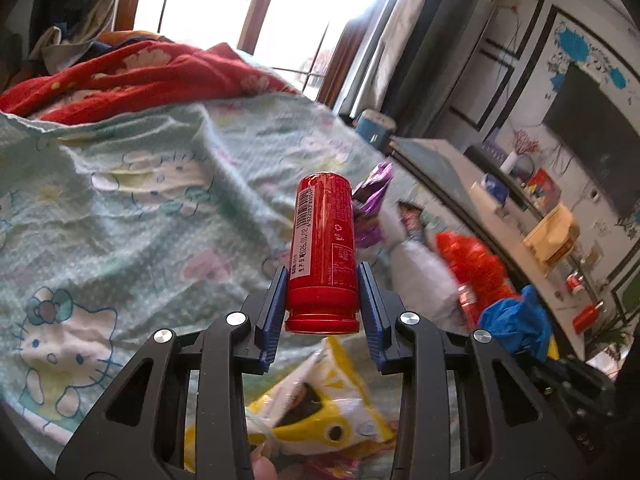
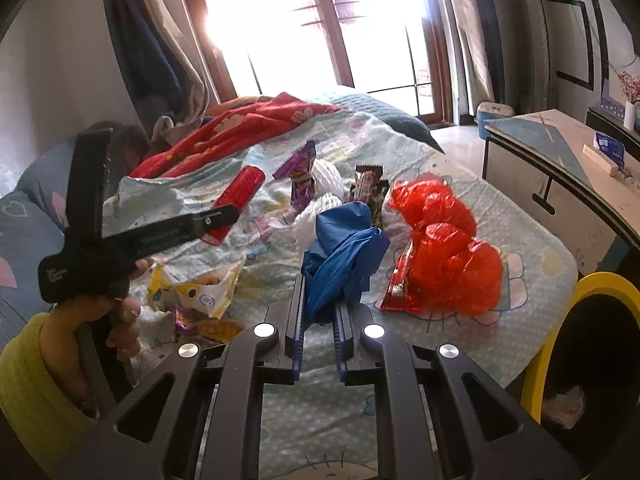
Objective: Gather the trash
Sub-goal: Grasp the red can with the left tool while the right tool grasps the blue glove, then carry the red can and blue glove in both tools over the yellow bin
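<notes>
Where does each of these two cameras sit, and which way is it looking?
Left wrist: rides on the left gripper, looking along its fingers across the bed; the jaws clamp a red can.
Right wrist: rides on the right gripper, facing the bed and window; the jaws pinch a blue bag, and the person's left hand shows.
Both see the can, blue bag, red bag and yellow wrapper.
</notes>
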{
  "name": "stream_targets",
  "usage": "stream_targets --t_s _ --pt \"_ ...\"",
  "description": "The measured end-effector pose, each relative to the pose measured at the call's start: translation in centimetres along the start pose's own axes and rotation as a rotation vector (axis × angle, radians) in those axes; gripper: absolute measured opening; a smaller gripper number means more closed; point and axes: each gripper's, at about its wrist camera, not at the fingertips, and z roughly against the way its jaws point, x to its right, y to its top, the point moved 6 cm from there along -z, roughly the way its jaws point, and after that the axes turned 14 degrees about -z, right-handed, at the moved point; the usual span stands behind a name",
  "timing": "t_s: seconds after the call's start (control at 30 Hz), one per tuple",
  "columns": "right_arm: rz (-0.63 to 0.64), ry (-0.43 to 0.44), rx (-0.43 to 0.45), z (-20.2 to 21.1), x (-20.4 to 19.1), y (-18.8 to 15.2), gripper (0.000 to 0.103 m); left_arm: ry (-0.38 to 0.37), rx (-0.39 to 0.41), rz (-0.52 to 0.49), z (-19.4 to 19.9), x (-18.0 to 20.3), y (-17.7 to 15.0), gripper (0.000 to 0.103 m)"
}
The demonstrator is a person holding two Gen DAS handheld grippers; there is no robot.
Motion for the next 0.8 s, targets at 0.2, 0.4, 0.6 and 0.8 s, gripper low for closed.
stream_targets --t_s 0.2,0.4,0.6,0.8 --pt "0.009 0.013 0.042 1.6 -0.2 0.6 0.012 -0.038 0.06 -0.024 2.2 2.2 1.8 0.028" --pt "0.007 0.018 0.091 3.8 -0.1 1.5 0.012 -0.078 0.098 -0.053 3.8 4.5 2.6 0.028" --pt "-0.01 0.008 0.139 6.0 0.7 2.6 0.012 -0.109 0.12 -0.086 4.8 6.6 2.8 0.028" --pt "-0.034 -0.009 0.178 7.9 1.9 3.4 0.012 -0.143 0.138 -0.124 5.7 9.0 2.9 0.028"
